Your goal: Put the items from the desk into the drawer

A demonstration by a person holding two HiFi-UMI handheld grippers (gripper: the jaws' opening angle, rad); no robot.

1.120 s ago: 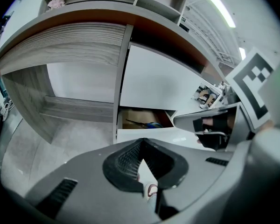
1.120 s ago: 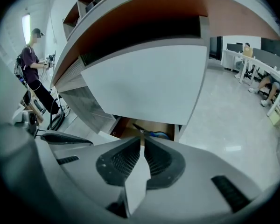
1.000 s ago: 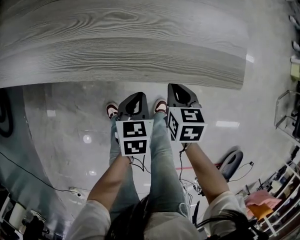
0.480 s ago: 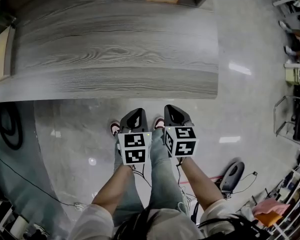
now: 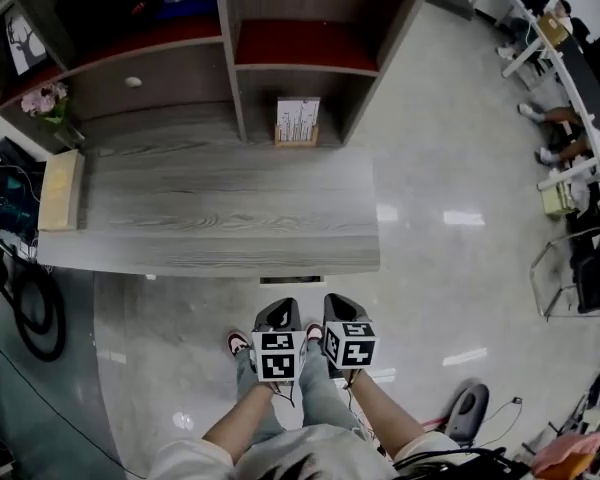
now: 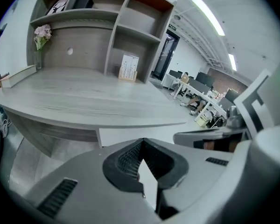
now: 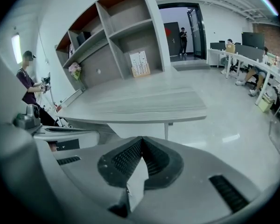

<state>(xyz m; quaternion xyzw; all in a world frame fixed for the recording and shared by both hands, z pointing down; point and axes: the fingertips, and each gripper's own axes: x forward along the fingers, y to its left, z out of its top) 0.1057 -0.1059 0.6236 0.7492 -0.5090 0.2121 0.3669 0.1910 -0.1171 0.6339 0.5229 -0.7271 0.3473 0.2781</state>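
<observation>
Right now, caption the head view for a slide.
Person facing grey desk, left gripper and right gripper shut, empty, side by side.

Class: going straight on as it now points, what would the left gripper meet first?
Probably the desk, at its front edge, or the pale panel just beneath; depth is unclear. Nothing shows between it and the left gripper.

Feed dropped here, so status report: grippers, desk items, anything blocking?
Left gripper and right gripper shut, empty, short of the desk. Calendar and book untouched on top. No obstacle seen between.
</observation>
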